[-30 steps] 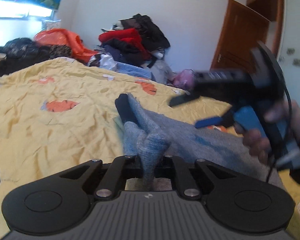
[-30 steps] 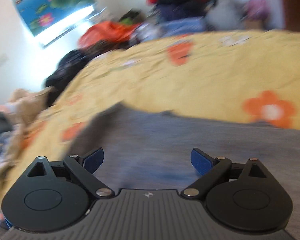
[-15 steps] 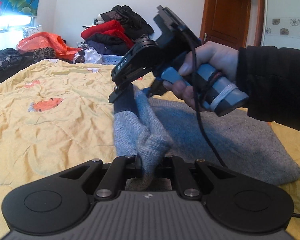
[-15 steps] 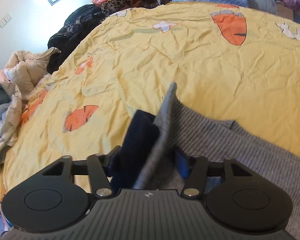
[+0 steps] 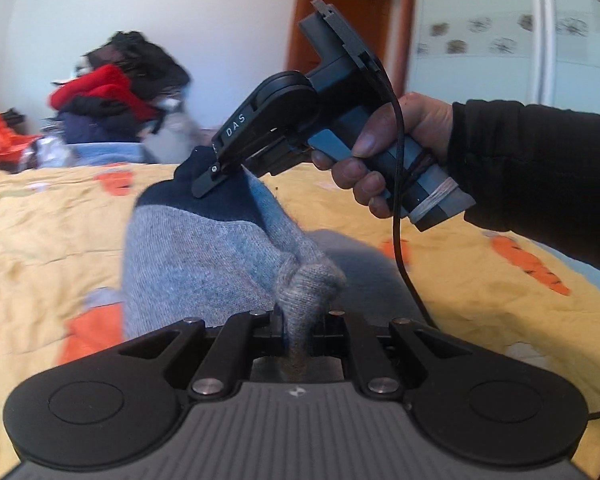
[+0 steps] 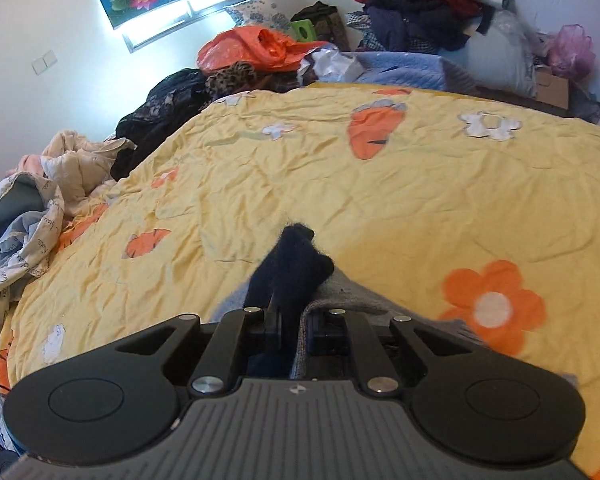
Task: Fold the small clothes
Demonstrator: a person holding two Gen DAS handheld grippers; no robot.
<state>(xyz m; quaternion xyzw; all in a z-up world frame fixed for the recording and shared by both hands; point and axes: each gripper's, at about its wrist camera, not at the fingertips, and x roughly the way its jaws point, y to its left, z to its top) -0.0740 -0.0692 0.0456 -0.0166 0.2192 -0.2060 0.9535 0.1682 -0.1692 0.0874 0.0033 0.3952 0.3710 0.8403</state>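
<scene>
Yellow flowered bedsheet (image 6: 380, 208) lies below; your right gripper (image 6: 290, 320), open before, now clamps the grey knitted sweater's (image 5: 204, 256) navy cuff (image 6: 292, 264), left gripper (image 5: 300, 324) still clamps grey knit.

I'm wearing a black sleeve (image 5: 540, 160). My right gripper (image 5: 216, 172) is showing black body, white "DAS" lettering, grey-blue handle, black cable (image 5: 398, 208), silver screws.

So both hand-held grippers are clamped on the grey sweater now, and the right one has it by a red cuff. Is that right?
Not quite: the part in the right hand-held gripper is dark navy, not red, as the right wrist view shows. The rest stands: the left hand-held gripper is clamped on the grey sweater too.
</scene>
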